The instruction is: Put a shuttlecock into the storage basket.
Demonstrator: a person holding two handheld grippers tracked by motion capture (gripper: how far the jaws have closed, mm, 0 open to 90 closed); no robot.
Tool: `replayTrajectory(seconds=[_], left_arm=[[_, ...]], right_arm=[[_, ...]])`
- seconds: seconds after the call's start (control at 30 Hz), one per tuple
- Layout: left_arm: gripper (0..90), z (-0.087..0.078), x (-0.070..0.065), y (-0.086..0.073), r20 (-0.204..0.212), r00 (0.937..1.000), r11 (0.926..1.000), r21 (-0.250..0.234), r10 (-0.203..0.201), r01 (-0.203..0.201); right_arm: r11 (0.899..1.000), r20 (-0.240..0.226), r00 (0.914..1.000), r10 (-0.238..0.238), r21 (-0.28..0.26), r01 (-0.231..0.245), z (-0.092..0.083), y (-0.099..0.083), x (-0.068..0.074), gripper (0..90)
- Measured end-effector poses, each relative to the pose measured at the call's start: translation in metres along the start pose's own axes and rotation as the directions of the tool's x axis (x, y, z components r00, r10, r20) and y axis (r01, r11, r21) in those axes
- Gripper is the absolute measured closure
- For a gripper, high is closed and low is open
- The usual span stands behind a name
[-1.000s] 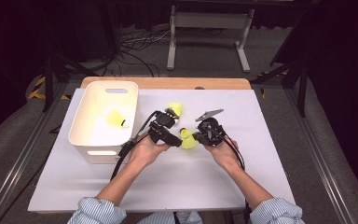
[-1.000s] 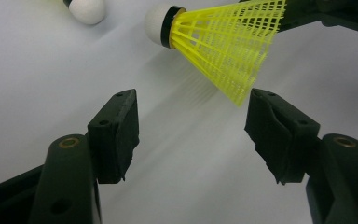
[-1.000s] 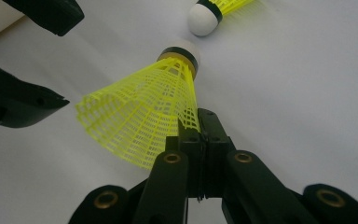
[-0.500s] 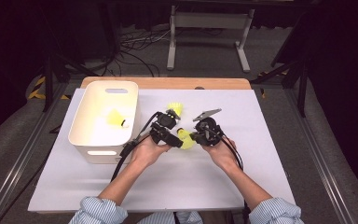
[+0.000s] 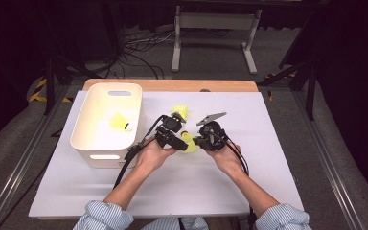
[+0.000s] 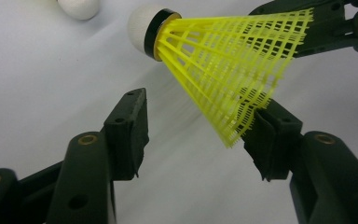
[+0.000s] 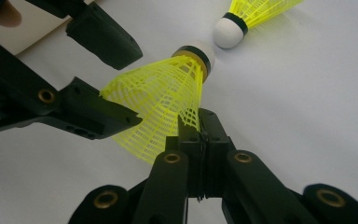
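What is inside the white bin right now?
In the white bin lies one yellow shuttlecock, white cap toward the table's middle. The near wall hides the floor strip just behind it.

The left gripper (image 6: 196, 140) has its two black jaws well apart, rising from the bottom edge over the white table (image 6: 42, 79); they have just been closing in a little. A yellow shuttlecock (image 6: 223, 70) hangs between and above them, tilted, its white cork and black band pointing up and left, its mesh skirt flaring down to the right. The skirt's lower rim touches the top of the right-hand jaw; the left-hand jaw stands clear of it. At the top right the right gripper (image 6: 326, 32) reaches in, its black jaws at the skirt's wide end. A second white cork (image 6: 79, 7) lies at the top edge
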State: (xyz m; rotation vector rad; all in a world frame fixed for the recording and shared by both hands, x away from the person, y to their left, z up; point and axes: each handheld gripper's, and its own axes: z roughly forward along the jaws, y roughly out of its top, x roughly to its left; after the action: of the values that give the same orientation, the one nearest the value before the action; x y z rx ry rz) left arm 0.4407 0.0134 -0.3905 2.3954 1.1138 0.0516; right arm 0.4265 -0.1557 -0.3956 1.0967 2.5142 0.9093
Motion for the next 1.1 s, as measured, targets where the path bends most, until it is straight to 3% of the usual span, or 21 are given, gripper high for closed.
replayTrajectory(seconds=[0.23, 0.47, 0.83, 1.1], left_arm=[[60.7, -0.002, 0.0, 0.0, 0.01, 0.9998, 0.9999, -0.005, 0.015, -0.015], [71.5, -0.003, 0.0, 0.0, 0.021, 0.9998, 1.0, -0.007, 0.004, -0.004], [88.3, -0.007, 0.0, 0.001, -0.009, 0.9998, 0.9997, -0.018, 0.016, -0.016], [89.9, -0.011, -0.001, 0.002, -0.027, 0.9995, 0.9996, -0.025, 0.015, -0.016]], right_arm=[[1.0, -0.013, 0.9999, 0.0, -0.003, 0.0, 0.001, 0.0, 0.002, 89.6], [1.0, -0.017, 0.9998, 0.004, -0.007, -0.004, -0.001, 0.0, 0.0, 89.4], [1.0, -0.02, 0.9997, 0.011, -0.015, -0.012, -0.003, -0.002, -0.002, 88.2], [0.999, -0.031, 0.9995, 0.013, -0.034, -0.014, -0.006, -0.004, -0.001, 82.6]])
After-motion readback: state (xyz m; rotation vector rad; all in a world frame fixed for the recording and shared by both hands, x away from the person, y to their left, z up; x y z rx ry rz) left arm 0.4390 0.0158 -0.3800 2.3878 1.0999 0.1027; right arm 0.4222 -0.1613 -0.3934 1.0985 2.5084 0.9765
